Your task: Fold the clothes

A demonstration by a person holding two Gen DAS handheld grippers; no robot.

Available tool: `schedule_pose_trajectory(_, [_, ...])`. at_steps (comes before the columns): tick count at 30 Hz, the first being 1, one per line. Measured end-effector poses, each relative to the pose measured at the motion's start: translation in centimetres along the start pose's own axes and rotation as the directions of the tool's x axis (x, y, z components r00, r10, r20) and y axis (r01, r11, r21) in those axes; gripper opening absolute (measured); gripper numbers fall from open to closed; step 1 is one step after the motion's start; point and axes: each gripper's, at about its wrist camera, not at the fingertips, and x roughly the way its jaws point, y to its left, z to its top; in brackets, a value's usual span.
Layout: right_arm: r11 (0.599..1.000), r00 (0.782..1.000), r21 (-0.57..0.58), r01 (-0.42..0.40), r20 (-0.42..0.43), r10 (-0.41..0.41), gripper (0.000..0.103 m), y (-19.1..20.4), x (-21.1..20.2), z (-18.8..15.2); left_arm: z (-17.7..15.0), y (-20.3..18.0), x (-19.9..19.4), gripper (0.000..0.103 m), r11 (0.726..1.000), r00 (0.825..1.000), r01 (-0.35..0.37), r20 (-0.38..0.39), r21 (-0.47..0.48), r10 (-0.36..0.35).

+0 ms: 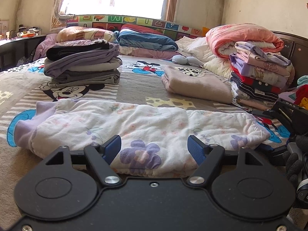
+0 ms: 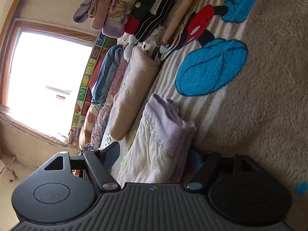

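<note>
A white quilted garment (image 1: 134, 123) with purple flowers and lavender trim lies flat across the Mickey Mouse bed cover (image 1: 132, 84). My left gripper (image 1: 154, 146) is open, its blue pads on either side of the garment's near edge. My right gripper (image 2: 154, 156) is rolled on its side and open. The garment's lavender-edged end (image 2: 165, 129) sits between its fingers. One finger is over the cloth and the other lies against the bed cover. In the left wrist view the right gripper's black body (image 1: 284, 115) shows by the garment's right end.
A folded grey and purple stack (image 1: 82, 65) stands at the back left, and a taller mixed stack (image 1: 258, 77) at the right. A folded beige blanket (image 1: 196, 82) lies between them. Pink quilt (image 1: 240, 36) and blue bedding (image 1: 146, 40) line the back. Dark headboard (image 1: 294, 46) at right.
</note>
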Motion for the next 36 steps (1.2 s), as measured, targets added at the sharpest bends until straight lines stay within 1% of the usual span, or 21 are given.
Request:
schedule_pose_trajectory(1, [1.0, 1.0, 0.0, -0.007, 0.004, 0.007, 0.073, 0.0, -0.3, -0.2, 0.0, 0.1, 0.0, 0.076, 1.0, 1.0, -0.001, -0.001, -0.002, 0.001])
schedule_pose_trajectory(2, [1.0, 1.0, 0.0, -0.015, 0.007, 0.015, 0.07, -0.2, -0.6, -0.4, 0.0, 0.0, 0.1, 0.076, 1.0, 1.0, 0.0, -0.002, -0.002, 0.0])
schedule_pose_trajectory(5, [1.0, 1.0, -0.013, -0.027, 0.012, 0.027, 0.056, -0.8, -1.2, -0.9, -0.1, -0.2, 0.2, 0.076, 1.0, 1.0, 0.004, -0.006, 0.004, -0.004])
schedule_pose_trajectory(6, [0.999, 0.999, 0.004, -0.04, 0.026, 0.039, 0.051, -1.1, -1.5, -0.9, -0.1, -0.3, 0.2, 0.076, 1.0, 1.0, 0.006, -0.007, 0.01, -0.006])
schedule_pose_trajectory(9, [0.997, 0.995, 0.044, -0.069, 0.069, 0.066, 0.041, -2.2, -2.0, -1.0, -0.3, -0.5, 0.3, 0.076, 1.0, 1.0, 0.008, -0.012, 0.024, -0.007])
schedule_pose_trajectory(11, [0.997, 0.994, 0.038, -0.073, 0.084, 0.07, 0.037, -2.4, -1.9, -1.2, -0.3, -0.4, 0.3, 0.076, 1.0, 1.0, 0.007, -0.014, 0.022, -0.007])
schedule_pose_trajectory(14, [0.995, 0.993, 0.042, -0.086, 0.088, 0.082, 0.039, -2.5, -1.4, -1.2, -0.4, -0.3, 0.5, 0.076, 1.0, 1.0, 0.006, -0.018, 0.019, -0.006])
schedule_pose_trajectory(16, [0.997, 0.994, 0.028, -0.076, 0.086, 0.073, 0.039, -2.2, -0.9, -1.0, -0.5, -0.4, 0.6, 0.076, 1.0, 1.0, 0.008, -0.022, 0.024, -0.007])
schedule_pose_trajectory(18, [0.999, 0.995, 0.019, -0.05, 0.082, 0.048, 0.027, -2.1, -0.6, -0.8, -0.6, -0.6, 0.7, 0.076, 0.999, 1.0, 0.01, -0.026, 0.033, -0.009])
schedule_pose_trajectory(20, [0.999, 0.996, 0.014, -0.043, 0.084, 0.042, 0.023, -2.0, -0.8, -0.8, -0.7, -0.8, 0.7, 0.076, 0.999, 1.0, 0.01, -0.029, 0.042, -0.009])
schedule_pose_trajectory(23, [0.999, 0.995, -0.017, -0.04, 0.086, 0.041, 0.021, -1.5, -1.4, -0.8, -0.7, -0.8, 0.6, 0.076, 0.999, 1.0, 0.009, -0.02, 0.042, -0.008])
schedule_pose_trajectory(25, [0.999, 0.995, -0.011, -0.042, 0.088, 0.043, 0.02, -1.3, -2.0, -0.7, -0.6, -0.7, 0.5, 0.076, 0.999, 1.0, 0.01, -0.013, 0.036, -0.009])
schedule_pose_trajectory(28, [0.997, 0.993, 0.006, -0.073, 0.099, 0.072, 0.02, -1.1, -3.1, -0.3, -0.7, -1.0, 0.2, 0.076, 0.999, 1.0, 0.028, 0.003, 0.042, -0.029])
schedule_pose_trajectory(31, [0.996, 0.989, 0.011, -0.09, 0.121, 0.088, 0.02, -1.0, -4.5, 0.5, -0.7, -1.9, -0.2, 0.076, 0.996, 0.998, 0.057, 0.016, 0.071, -0.058])
schedule_pose_trajectory(33, [0.996, 0.986, -0.007, -0.091, 0.137, 0.092, 0.02, -1.0, -5.9, 1.3, -0.9, -2.6, -0.3, 0.076, 0.992, 0.998, 0.063, 0.023, 0.105, -0.066])
schedule_pose_trajectory(36, [0.994, 0.983, -0.062, -0.086, 0.159, 0.095, 0.02, -0.9, -7.8, 2.6, -1.3, -3.7, -0.3, 0.075, 0.984, 0.998, 0.05, 0.037, 0.17, -0.057])
